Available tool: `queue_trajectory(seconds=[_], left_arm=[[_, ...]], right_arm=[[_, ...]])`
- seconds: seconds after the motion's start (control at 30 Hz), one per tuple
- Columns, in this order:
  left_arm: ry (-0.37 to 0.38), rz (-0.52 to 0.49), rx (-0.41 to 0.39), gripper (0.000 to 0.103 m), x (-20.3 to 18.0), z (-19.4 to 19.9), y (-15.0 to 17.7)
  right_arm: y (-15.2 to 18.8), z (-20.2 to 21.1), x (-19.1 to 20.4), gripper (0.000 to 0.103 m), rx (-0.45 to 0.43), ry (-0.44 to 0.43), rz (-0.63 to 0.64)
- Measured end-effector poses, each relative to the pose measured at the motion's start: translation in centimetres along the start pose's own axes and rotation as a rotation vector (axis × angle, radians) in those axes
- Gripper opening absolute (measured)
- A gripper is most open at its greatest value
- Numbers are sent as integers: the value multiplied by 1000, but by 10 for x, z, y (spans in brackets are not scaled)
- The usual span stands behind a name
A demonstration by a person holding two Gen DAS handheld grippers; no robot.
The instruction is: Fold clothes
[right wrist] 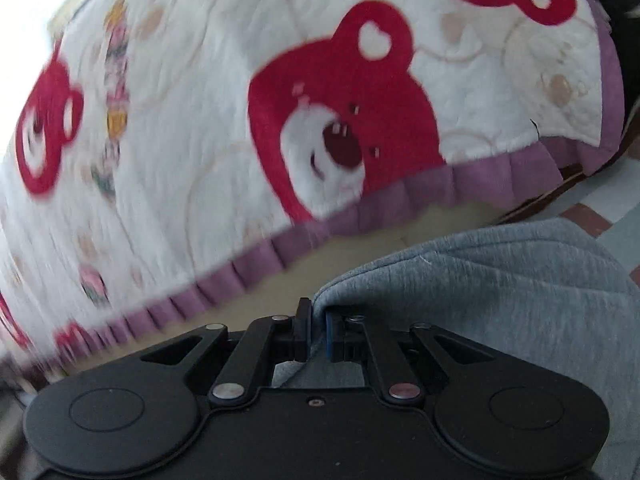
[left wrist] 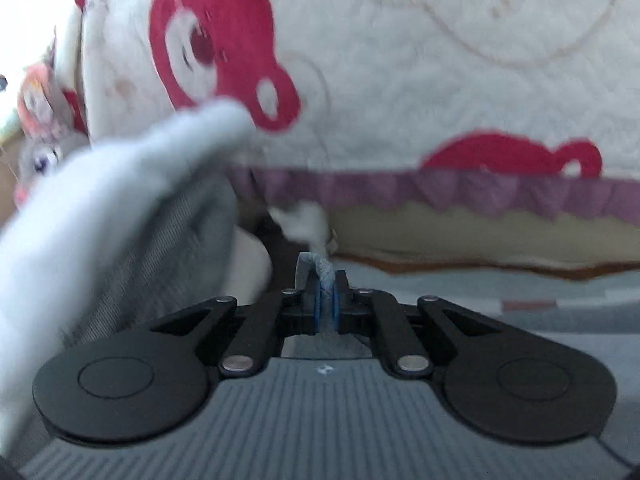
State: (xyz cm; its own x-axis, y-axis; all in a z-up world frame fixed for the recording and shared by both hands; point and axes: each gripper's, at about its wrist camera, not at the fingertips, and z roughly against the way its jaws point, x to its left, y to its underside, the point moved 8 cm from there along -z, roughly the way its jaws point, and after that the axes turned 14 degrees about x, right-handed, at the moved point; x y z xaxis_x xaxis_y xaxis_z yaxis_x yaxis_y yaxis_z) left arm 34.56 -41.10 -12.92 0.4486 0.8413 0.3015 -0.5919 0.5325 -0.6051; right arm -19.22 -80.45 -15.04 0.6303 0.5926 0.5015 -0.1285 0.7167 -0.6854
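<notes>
A light grey sweatshirt-like garment (left wrist: 104,208) hangs off the bed's side, blurred, filling the left of the left wrist view. My left gripper (left wrist: 327,300) is shut on a thin grey edge of it that pokes up between the blue pads. In the right wrist view the same grey garment (right wrist: 500,288) bulges at the lower right. My right gripper (right wrist: 319,330) is shut on a fold of its edge. Both grippers sit below the level of the bed top, in front of its side.
A white bed cover (left wrist: 400,80) with red bear prints and a purple frill (right wrist: 360,208) spans both views, over a cream mattress side (left wrist: 480,236). Plush toys (left wrist: 40,120) lie at the bed's far left. Tiled floor (right wrist: 588,212) shows at the right.
</notes>
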Motion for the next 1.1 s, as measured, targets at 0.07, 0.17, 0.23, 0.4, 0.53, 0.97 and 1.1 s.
queue_trajectory(seconds=[0.07,0.17,0.23,0.4,0.53,0.97,1.1], left_arm=[[-50,18,32,5,4,-1,-12],[-83,13,71,5,-1,-11,-15],[-70,10,74,6,-8,-20,-10],[15,123,-7,66,-18,-35,-15],[111,159,-46,72,-23,-26,-16],[136,26,61,72,13,5,116],[106,-23,58,72,27,14,160]], right_arm=[[-2,0,0,9,-6,-13,12],[6,-2,4,9,14,-17,33],[8,-8,1,9,23,-22,20],[3,-37,-30,32,-5,26,-190],[19,-46,-27,46,44,169,-100],[59,-4,69,48,153,-11,17],[93,18,120,46,109,10,209]])
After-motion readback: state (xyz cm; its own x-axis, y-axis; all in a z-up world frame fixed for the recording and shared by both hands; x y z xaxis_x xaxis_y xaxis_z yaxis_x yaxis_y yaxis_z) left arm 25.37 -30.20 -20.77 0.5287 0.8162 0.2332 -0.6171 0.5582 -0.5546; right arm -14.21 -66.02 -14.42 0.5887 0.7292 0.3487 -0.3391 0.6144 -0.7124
